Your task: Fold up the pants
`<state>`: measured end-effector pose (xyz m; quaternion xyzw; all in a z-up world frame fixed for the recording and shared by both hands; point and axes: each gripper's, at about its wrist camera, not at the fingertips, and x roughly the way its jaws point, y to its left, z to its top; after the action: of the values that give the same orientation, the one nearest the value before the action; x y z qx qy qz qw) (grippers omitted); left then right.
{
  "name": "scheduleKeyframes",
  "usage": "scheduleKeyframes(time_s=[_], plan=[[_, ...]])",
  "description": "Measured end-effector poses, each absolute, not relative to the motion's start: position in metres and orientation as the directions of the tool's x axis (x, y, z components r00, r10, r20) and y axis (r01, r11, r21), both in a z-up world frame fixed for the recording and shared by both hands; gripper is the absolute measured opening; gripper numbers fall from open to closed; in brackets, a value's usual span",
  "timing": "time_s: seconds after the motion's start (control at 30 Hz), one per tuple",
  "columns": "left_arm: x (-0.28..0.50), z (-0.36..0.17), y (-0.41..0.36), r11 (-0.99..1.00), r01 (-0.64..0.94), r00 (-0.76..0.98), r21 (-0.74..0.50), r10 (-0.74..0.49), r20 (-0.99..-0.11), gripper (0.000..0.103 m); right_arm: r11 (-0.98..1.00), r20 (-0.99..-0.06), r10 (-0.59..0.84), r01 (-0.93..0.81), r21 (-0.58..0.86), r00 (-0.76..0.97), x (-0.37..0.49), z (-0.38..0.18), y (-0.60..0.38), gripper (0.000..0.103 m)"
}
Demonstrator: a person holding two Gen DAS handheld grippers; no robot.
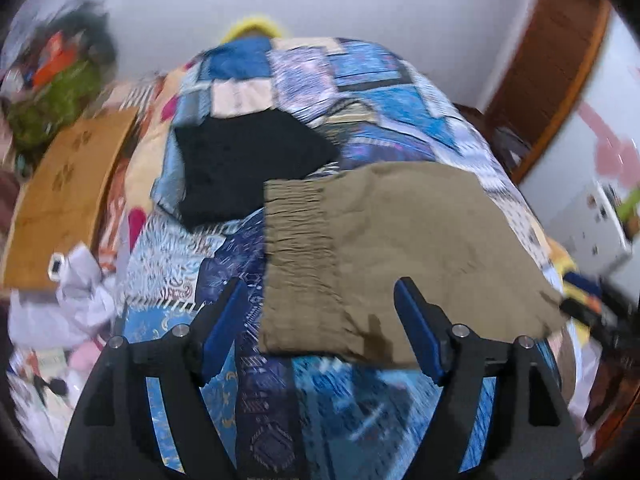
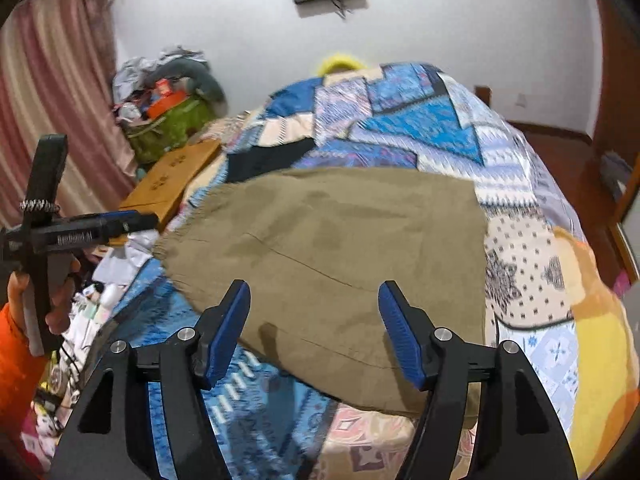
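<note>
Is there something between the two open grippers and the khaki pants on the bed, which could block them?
Nothing visible does. The khaki pants lie flat on the patchwork quilt, directly ahead of the right gripper and left gripper. The black garment lies beyond the pants, not in the path.

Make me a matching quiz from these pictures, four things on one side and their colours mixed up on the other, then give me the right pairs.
Things:
1. pants
2. folded cloth
3. bag
4. curtain

Colours:
A. pink
B. khaki
C. green
D. black

Pairs: 1-B, 2-D, 3-C, 4-A
</note>
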<state>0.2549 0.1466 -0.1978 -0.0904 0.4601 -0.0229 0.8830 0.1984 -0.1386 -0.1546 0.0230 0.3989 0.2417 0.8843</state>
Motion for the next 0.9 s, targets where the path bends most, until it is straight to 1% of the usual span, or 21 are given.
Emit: scheduleKeyframes(time_s=[0.1, 0.2, 0.23, 0.27, 0.3, 0.33, 0.4, 0.53, 0.6, 0.67, 0.73, 0.8, 0.9], plan=[[0.268, -0.224, 0.153, 0.974, -0.050, 0.509, -0.221, -0.166, -0.845, 0.075, 0.899, -0.750, 0.402, -0.382, 0.215, 0.525, 0.204, -0.174, -0.142, 0.063], [0.270, -0.247, 0.147, 0.983, -0.009, 0.470, -0.183, -0.157, -0.868, 0.073, 0.911, -0.777, 0.376, -0.354, 0.210, 0.505, 0.204, -0.189, -0.155, 0.062], [0.269, -0.249, 0.147, 0.983, 0.001, 0.470, -0.184, -0.163, -0.867, 0.070, 0.913, -0.774, 0.373, -0.351, 0.208, 0.511, 0.202, -0.190, -0.161, 0.061], [0.268, -0.250, 0.147, 0.981, 0.019, 0.471, -0.191, -0.177, -0.864, 0.068, 0.914, -0.773, 0.369, -0.352, 0.201, 0.516, 0.199, -0.190, -0.166, 0.058], [0.267, -0.248, 0.146, 0.983, 0.027, 0.475, -0.184, -0.174, -0.863, 0.062, 0.914, -0.775, 0.365, -0.356, 0.195, 0.516, 0.197, -0.190, -0.168, 0.053], [0.267, -0.246, 0.146, 0.985, 0.032, 0.481, -0.169, -0.163, -0.861, 0.055, 0.918, -0.777, 0.352, -0.354, 0.178, 0.522, 0.194, -0.190, -0.172, 0.051], [0.266, -0.242, 0.145, 0.991, 0.035, 0.491, -0.131, -0.131, -0.861, 0.055, 0.924, -0.782, 0.333, -0.349, 0.158, 0.527, 0.191, -0.191, -0.177, 0.049], [0.259, -0.243, 0.141, 0.996, 0.030, 0.513, -0.083, -0.087, -0.854, 0.056, 0.923, -0.772, 0.353, -0.334, 0.193, 0.529, 0.185, -0.192, -0.192, 0.048], [0.257, -0.244, 0.141, 0.997, 0.013, 0.523, -0.079, -0.074, -0.849, 0.056, 0.926, -0.767, 0.343, -0.333, 0.179, 0.543, 0.181, -0.193, -0.190, 0.048], [0.255, -0.252, 0.142, 0.997, 0.023, 0.517, -0.080, -0.080, -0.852, 0.059, 0.929, -0.762, 0.328, -0.335, 0.155, 0.558, 0.180, -0.194, -0.187, 0.048], [0.257, -0.256, 0.146, 0.995, 0.037, 0.505, -0.088, -0.095, -0.858, 0.065, 0.927, -0.762, 0.337, -0.337, 0.165, 0.554, 0.181, -0.196, -0.188, 0.048], [0.260, -0.251, 0.150, 0.993, 0.043, 0.491, -0.110, -0.117, -0.863, 0.065, 0.920, -0.770, 0.357, -0.342, 0.191, 0.529, 0.185, -0.194, -0.191, 0.048], [0.263, -0.236, 0.146, 0.997, 0.053, 0.491, -0.062, -0.080, -0.868, 0.067, 0.909, -0.785, 0.385, -0.349, 0.229, 0.486, 0.192, -0.189, -0.195, 0.048]])
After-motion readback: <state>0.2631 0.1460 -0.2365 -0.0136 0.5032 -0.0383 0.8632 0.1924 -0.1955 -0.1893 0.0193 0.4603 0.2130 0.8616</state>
